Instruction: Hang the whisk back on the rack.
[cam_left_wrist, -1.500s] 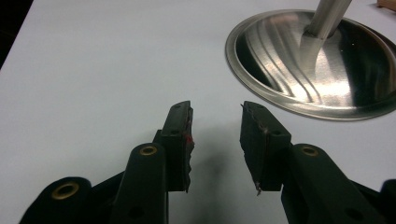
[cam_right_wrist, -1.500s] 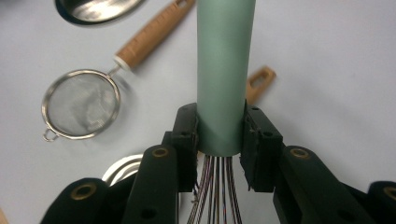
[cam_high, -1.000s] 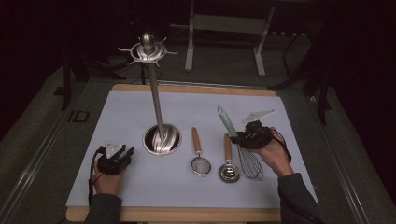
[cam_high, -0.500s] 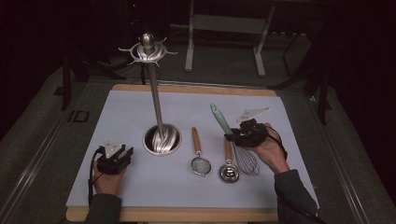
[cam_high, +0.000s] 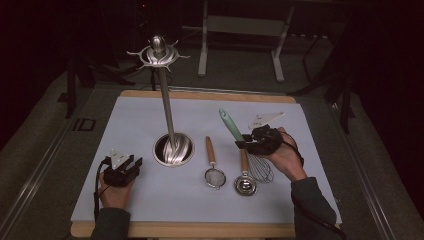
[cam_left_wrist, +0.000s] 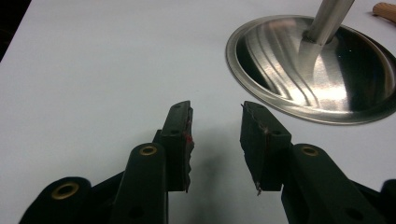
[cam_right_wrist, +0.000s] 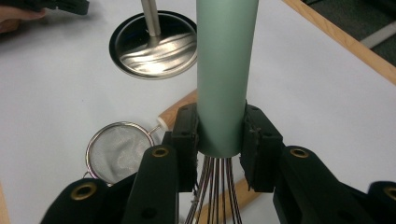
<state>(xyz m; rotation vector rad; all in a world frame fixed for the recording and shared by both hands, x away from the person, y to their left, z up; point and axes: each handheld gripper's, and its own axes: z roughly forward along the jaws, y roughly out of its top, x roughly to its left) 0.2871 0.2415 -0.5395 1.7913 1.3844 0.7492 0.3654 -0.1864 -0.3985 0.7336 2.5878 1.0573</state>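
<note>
A whisk (cam_high: 231, 124) with a pale green handle (cam_right_wrist: 225, 70) and a wire head (cam_high: 260, 169) is tilted up off the white mat, my right gripper (cam_high: 245, 144) shut on the base of its handle (cam_right_wrist: 219, 140). A tall steel utensil stand (cam_high: 165, 100) with hooks at its top rises from a round shiny base (cam_high: 173, 150) (cam_left_wrist: 322, 70) (cam_right_wrist: 154, 42). My left gripper (cam_high: 131, 167) (cam_left_wrist: 215, 135) rests open on the mat just left of that base, nothing between its jaws.
A small strainer (cam_high: 215, 175) (cam_right_wrist: 116, 151) with a wooden handle and a steel ladle (cam_high: 245, 182) with a wooden handle lie between the stand base and the whisk. The white mat (cam_high: 300, 195) covers a wooden board. A metal frame (cam_high: 240, 30) stands behind the table.
My right gripper has lifted and swung the whisk's green handle toward the left, tilting it more upright. The left gripper has stayed put.
</note>
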